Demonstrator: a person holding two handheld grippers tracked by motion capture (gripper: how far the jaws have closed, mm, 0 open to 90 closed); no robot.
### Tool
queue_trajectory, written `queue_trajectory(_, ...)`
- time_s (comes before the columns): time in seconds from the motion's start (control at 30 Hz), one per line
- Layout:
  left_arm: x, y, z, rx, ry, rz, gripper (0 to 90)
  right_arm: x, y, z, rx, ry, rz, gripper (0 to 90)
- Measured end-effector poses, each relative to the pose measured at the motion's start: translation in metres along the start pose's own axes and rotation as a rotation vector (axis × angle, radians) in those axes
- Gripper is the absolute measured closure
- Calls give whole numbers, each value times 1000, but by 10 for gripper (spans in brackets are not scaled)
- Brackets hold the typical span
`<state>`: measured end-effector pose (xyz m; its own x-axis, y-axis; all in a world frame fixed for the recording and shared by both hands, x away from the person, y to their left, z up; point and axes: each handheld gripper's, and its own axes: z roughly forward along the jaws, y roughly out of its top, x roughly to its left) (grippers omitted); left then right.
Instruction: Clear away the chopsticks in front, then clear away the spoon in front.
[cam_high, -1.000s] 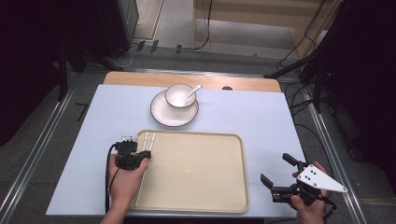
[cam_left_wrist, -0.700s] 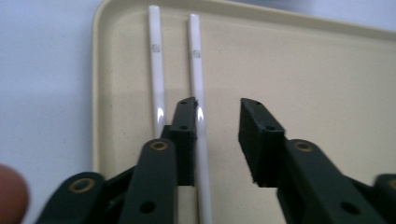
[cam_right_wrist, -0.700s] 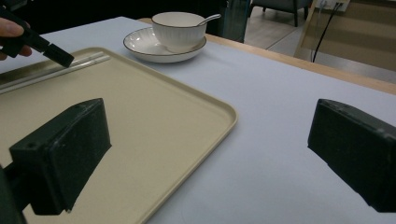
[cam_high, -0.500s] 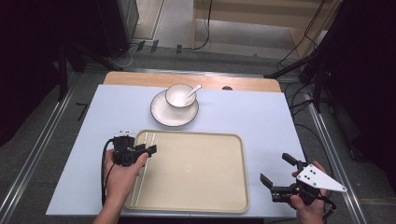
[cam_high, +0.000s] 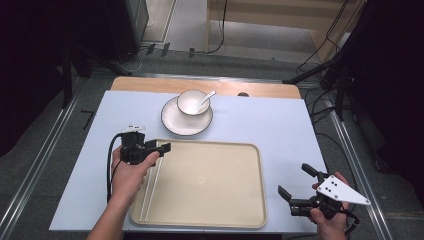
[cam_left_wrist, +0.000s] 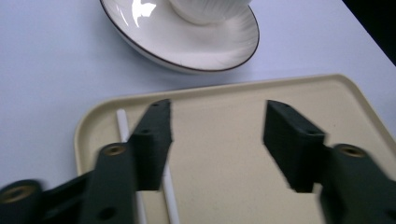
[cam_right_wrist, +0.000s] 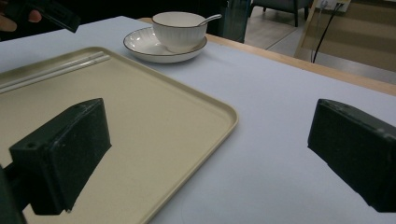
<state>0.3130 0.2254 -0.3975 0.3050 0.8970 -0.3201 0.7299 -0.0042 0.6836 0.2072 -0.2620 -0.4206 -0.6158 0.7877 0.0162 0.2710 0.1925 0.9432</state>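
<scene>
The left gripper is held open above the chopsticks on the tray, while the right gripper is held wide open.

The high view looks down from above my side. My left gripper view sits close over the tray; my right gripper view looks low across the tray toward the bowl.

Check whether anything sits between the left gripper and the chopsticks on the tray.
Nothing visible does. The left gripper hangs open just above the white chopsticks, which lie along the left edge of the tray. The bowl and plate sit beyond the tray, out of the way.
</scene>
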Motion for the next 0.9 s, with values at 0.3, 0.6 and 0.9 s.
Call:
queue_trajectory(0.3, 6, 27, 8, -14, -19, -8, 900, 0, 0, 3, 7, 4, -1, 0)
queue_trajectory(0.6, -3, 60, 32, -14, -58, 55, 900, 0, 0, 4, 9, 4, 1, 0)
queue_trajectory(0.9, -11, 86, 62, -25, -106, 70, 900, -3, -2, 5, 12, 2, 2, 0)
